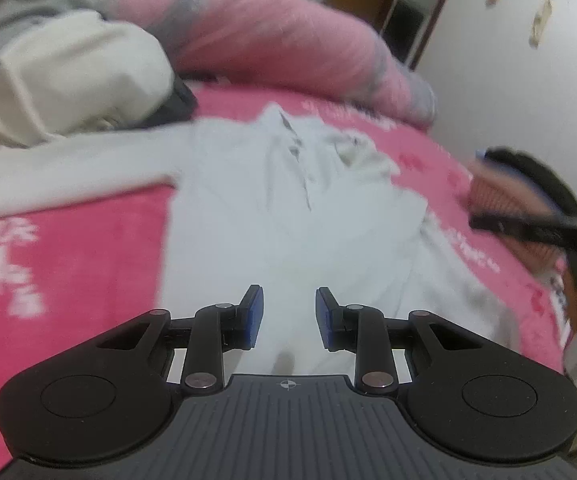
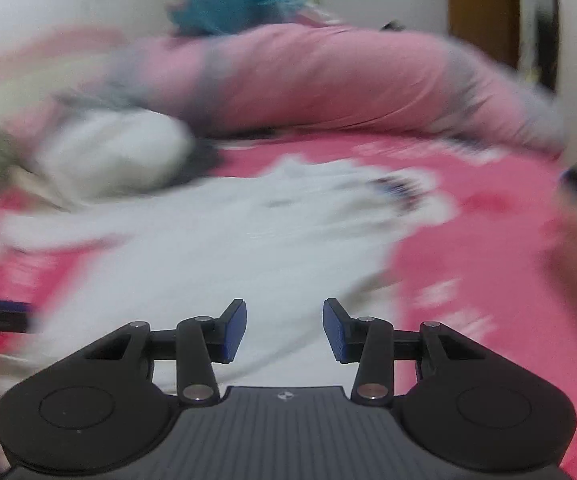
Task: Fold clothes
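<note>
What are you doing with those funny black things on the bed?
A person is getting ready to fold a white long-sleeved cotton shirt spread on the pink printed bedspread. The left tongs and the right tongs are both open above the shirt, holding nothing. A cream garment pile and a rolled pink quilt lie farther back. No fold shows yet.

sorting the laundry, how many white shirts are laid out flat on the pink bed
1: the white shirt lies spread mid-bed ahead of both grippers. The cream bundle beyond it may hide more.
</note>
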`<state>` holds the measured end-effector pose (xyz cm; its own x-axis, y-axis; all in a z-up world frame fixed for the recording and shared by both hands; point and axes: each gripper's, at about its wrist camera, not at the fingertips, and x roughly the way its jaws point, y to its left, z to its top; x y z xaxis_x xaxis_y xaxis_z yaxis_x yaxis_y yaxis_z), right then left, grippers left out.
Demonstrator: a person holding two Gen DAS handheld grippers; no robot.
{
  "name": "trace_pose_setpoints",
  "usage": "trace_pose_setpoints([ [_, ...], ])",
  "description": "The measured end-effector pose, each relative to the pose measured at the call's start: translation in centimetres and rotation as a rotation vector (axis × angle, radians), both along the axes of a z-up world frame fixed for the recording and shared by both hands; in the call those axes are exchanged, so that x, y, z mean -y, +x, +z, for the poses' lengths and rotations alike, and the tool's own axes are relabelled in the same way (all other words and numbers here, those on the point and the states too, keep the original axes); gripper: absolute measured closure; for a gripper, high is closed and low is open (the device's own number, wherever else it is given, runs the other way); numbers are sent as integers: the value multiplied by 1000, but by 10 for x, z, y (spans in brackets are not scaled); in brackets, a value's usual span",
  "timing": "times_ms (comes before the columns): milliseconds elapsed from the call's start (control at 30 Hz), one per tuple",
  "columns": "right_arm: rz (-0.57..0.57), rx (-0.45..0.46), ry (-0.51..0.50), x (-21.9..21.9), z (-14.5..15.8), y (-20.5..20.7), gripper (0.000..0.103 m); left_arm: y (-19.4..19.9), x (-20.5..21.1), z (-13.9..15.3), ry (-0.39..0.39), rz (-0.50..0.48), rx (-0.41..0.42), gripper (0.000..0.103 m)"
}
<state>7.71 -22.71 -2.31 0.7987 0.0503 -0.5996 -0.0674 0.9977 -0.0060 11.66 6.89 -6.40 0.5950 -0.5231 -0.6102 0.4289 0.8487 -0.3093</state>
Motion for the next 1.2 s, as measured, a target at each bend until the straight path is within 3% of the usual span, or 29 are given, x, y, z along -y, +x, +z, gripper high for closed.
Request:
trace_pose_setpoints([
  [67,-43,-18,-136,13,-18,24,57,11,18,-10,23,-14,-25,75],
  [133,-34,-55,-188,23,-40,51,56,13,27,-17,49,-14,-27,75],
  [233,-4,-106,-152,35,-68,88,60,17,40,-28,88,-13,-30,75],
  [267,-3,-117,-121,40,-73,96,84,19,45,-32,101,-12,-31,75],
  [300,-2,-127,-89,45,-78,102,99,20,49,-36,114,-12,-32,75],
  [467,-179,-100,252,99,-97,78,102,22,61,-49,156,-2,-20,75],
  [567,-224,-84,353,111,-98,68,102,20,61,-49,161,-3,-3,75],
  [667,-244,-92,362,113,-94,63,101,21,60,-49,155,-1,4,75],
  [733,-236,-120,329,111,-87,61,99,21,59,-49,149,1,6,75],
  [800,-221,-153,266,109,-77,59,89,21,58,-49,142,1,7,75],
  [833,-217,-165,221,108,-68,58,78,20,58,-49,138,0,8,75],
  [900,-200,-159,170,106,-49,61,73,19,56,-50,131,-3,8,74],
  [1000,-159,-98,166,106,-21,76,73,18,55,-51,121,-7,8,74],
  [1200,-40,-78,179,98,-16,180,73,15,56,-53,121,-12,19,74],
])
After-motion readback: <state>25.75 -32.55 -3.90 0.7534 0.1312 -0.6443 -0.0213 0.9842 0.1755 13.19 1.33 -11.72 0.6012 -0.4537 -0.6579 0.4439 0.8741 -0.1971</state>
